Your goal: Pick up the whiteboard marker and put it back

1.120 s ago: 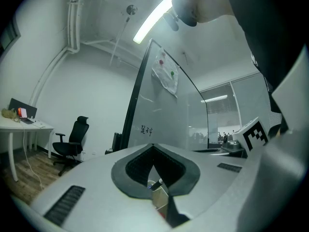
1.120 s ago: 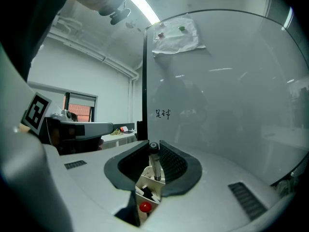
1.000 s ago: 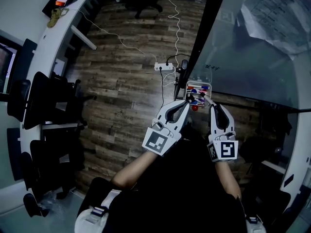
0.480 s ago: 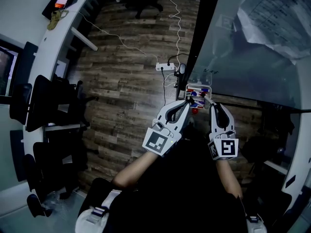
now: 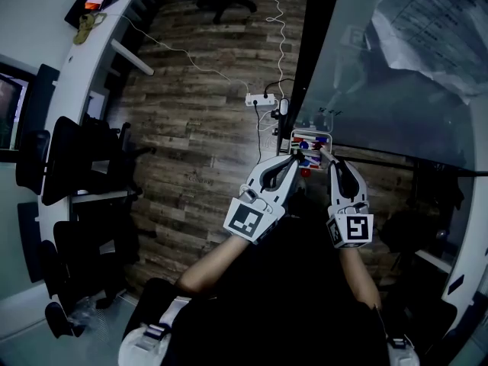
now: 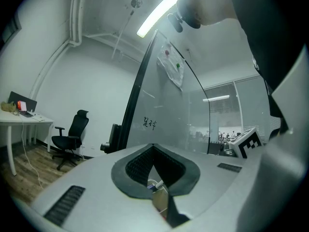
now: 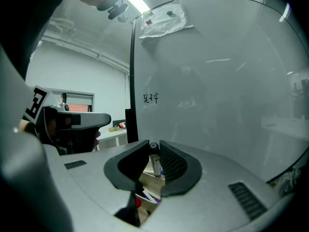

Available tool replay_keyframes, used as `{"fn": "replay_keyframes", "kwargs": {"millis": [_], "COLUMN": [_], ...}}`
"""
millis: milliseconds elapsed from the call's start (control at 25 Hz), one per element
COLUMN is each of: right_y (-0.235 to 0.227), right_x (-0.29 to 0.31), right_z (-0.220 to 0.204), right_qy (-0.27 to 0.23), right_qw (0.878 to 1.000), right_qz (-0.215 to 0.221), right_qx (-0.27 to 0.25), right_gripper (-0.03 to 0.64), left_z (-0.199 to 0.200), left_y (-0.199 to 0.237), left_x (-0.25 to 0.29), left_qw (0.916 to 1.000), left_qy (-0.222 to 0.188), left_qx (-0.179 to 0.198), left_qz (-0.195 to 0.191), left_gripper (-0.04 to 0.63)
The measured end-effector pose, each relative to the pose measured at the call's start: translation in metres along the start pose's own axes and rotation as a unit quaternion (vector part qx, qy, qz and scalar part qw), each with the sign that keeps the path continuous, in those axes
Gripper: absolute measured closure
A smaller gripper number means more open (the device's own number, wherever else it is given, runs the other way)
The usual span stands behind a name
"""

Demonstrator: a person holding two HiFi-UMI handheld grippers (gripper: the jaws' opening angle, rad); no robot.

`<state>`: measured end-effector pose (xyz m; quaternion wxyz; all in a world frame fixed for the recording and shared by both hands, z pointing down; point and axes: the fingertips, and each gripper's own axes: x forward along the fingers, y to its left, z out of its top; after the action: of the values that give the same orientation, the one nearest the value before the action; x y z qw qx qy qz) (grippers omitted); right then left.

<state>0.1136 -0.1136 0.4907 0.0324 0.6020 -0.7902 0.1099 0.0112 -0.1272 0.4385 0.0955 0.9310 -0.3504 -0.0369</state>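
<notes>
A small white marker tray (image 5: pixel 294 148) at the lower edge of a glass whiteboard (image 5: pixel 381 90) holds red and blue markers (image 5: pixel 309 142); on the wood-plank floor (image 5: pixel 191 151) lie a white power strip (image 5: pixel 259 100) and trailing cables (image 5: pixel 279 29), with black office chairs (image 5: pixel 76 158) alongside

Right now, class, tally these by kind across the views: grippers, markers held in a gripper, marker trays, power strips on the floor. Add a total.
Grippers: 2, the left gripper and the right gripper
Marker held, in the right gripper: 1
Tray: 1
Power strip: 1
Total: 5
</notes>
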Motion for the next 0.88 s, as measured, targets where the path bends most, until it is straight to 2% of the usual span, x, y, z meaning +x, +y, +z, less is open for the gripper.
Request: {"fn": "replay_keyframes", "kwargs": {"millis": [880], "right_y": [-0.01], "right_x": [0.015], "right_z": [-0.019], "right_qy": [0.026], "right_qw": [1.0], "right_qz": [0.007], "right_qx": [-0.002], "right_gripper": [0.54], "left_z": [0.0], "left_y": [-0.002], "left_x": [0.016], "left_qw": [1.0], "left_qy": [0.001], "left_qx": [-0.002], "left_qz": [0.001], "left_gripper": [0.588]}}
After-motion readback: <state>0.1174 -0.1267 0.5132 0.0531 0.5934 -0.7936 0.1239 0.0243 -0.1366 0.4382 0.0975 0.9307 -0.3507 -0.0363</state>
